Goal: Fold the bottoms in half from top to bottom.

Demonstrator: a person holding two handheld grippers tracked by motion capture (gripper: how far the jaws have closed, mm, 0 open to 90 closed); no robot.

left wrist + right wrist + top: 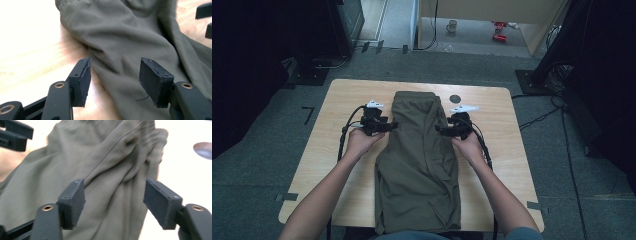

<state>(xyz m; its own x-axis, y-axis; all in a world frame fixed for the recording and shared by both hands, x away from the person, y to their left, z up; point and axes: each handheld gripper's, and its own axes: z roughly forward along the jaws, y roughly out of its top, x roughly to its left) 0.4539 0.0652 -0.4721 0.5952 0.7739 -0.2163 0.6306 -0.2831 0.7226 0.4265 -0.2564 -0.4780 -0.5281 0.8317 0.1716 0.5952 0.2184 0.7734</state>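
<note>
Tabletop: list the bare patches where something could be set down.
Bare wood of the table lies left of the olive trousers, and right of them toward the right edge. The far strip holds a dark round mark. The middle is crowded: trousers, both tongs alongside.

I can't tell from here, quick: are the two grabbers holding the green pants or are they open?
Left gripper: open, pads clear of the olive pants, holding nothing.
Right gripper: open beside the pants' other edge, holding nothing.

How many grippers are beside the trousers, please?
2: the left gripper at the left edge of the trousers, the right gripper at their right edge, both open and holding nothing.
</note>
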